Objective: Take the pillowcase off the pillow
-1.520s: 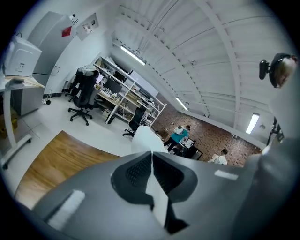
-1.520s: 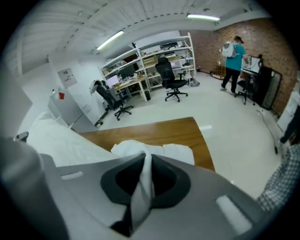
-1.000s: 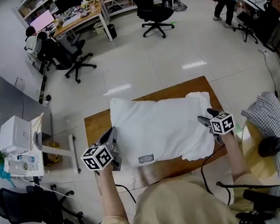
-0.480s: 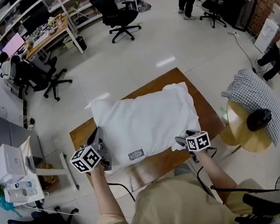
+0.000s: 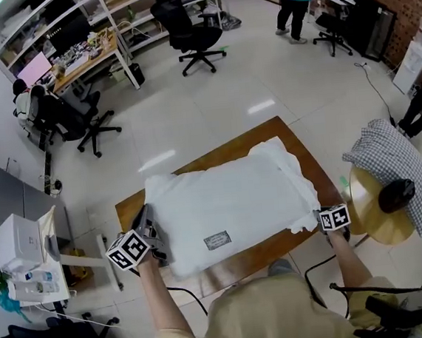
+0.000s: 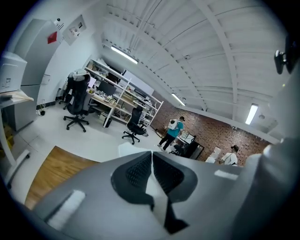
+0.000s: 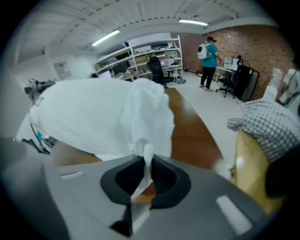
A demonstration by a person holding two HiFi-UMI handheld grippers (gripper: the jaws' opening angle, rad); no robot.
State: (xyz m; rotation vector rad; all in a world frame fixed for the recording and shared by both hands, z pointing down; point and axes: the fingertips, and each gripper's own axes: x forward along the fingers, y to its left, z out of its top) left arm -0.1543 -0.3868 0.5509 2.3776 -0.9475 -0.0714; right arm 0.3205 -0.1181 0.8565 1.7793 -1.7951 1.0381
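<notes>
- Head view: the pillow (image 5: 221,201) lies across the wooden table (image 5: 302,156) with the white pillowcase (image 5: 271,177) on it. A small label (image 5: 217,240) faces the person's side.
- The left tool (image 5: 150,227) sits at the pillow's near left corner. In the left gripper view its jaws are pressed together on a thin sliver of white cloth.
- The right tool (image 5: 322,218) is at the near right corner, angled downward. Its jaws have just been closing, and in the right gripper view they pinch a twisted strip of the pillowcase's loose edge.
- The cloth bunches in soft folds at that right end.
</notes>
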